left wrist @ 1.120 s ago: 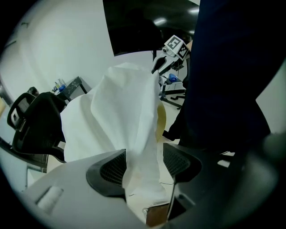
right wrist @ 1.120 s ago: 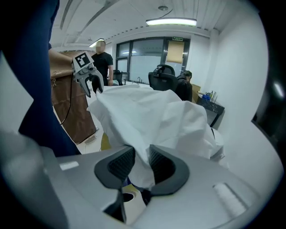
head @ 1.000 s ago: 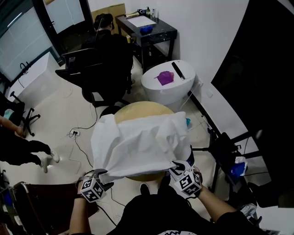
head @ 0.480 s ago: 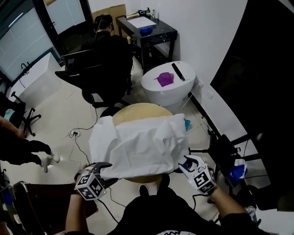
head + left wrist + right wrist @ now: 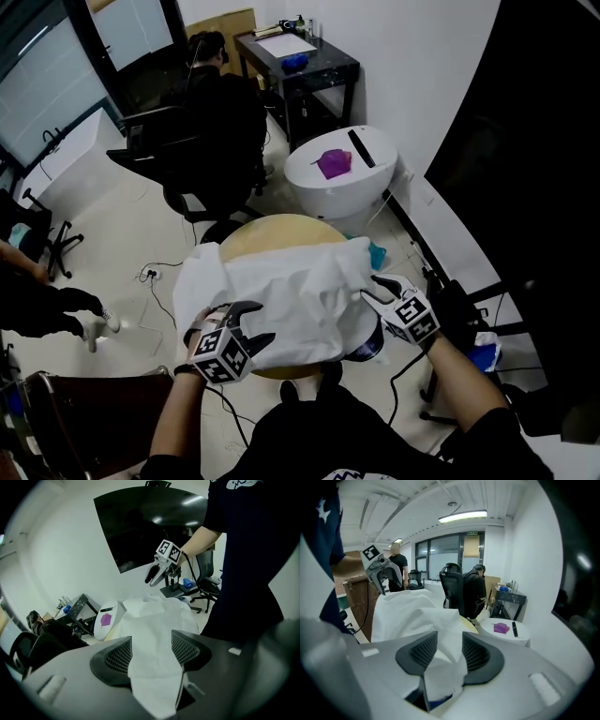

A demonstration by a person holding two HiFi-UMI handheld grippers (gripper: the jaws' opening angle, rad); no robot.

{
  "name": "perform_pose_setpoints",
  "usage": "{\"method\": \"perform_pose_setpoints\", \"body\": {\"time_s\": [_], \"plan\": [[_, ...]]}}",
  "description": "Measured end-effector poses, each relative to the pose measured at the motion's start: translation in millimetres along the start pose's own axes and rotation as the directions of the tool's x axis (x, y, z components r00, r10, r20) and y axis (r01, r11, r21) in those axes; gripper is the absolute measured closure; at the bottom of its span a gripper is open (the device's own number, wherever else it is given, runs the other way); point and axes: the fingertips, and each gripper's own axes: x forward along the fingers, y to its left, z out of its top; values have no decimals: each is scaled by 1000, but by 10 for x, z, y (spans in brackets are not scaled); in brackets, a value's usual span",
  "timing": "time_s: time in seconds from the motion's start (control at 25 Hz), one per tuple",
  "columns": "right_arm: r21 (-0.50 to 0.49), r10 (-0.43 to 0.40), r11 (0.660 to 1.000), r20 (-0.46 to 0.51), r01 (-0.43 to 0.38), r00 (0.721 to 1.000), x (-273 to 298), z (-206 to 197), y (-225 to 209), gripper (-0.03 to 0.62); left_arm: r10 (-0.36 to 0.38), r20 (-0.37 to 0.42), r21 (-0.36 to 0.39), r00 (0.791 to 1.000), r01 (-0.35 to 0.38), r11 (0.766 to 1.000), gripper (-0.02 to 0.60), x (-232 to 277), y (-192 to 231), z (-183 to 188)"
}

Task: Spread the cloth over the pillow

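- Left gripper (image 5: 262, 321) in the head view: where does it sit?
- At seven o'clock of the white cloth (image 5: 291, 286). Its jaws are spread, with the tips over the near-left part of the fabric. The right gripper (image 5: 371, 286) is at three o'clock, at the cloth's right edge, jaws apart as well.
- And the cloth itself?
- It lies humped and creased on the round wooden table (image 5: 272, 230) and covers most of the top. What lies beneath it is hidden. At twelve o'clock beyond is a white round stand (image 5: 342, 178) bearing a purple thing (image 5: 334, 161).
- Left gripper view?
- There is a wide gap between the pads. The cloth runs through it and hangs down at six o'clock, loose rather than pinched. The right gripper shows at twelve o'clock, above the fabric.
- Right gripper view?
- The jaws have just been opening and stand apart. A fold of cloth rises between them, brushing the right-hand pad but not clamped. The left gripper is at ten o'clock, across the cloth. A person in an office chair (image 5: 472, 592) is at one o'clock.
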Motion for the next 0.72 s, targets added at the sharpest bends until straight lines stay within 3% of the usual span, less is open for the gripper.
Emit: {"method": "perform_pose_setpoints", "body": {"time_s": [0.16, 0.32, 0.48, 0.72], "plan": [[109, 71, 992, -24, -68, 997, 311, -28, -289, 418, -26, 3, -14, 1000, 26, 1000, 327, 229, 53, 174], [111, 165, 982, -90, -155, 982, 639, -120, -345, 416, -44, -33, -34, 999, 43, 998, 327, 412, 43, 175], [163, 277, 954, -148, -253, 949, 863, -234, -322, 411, -57, -50, -63, 997, 53, 997, 327, 540, -18, 187], [302, 437, 877, -175, -375, 882, 966, -306, -216, 417, -66, -70, -110, 995, 58, 992, 327, 639, -138, 113]]}}
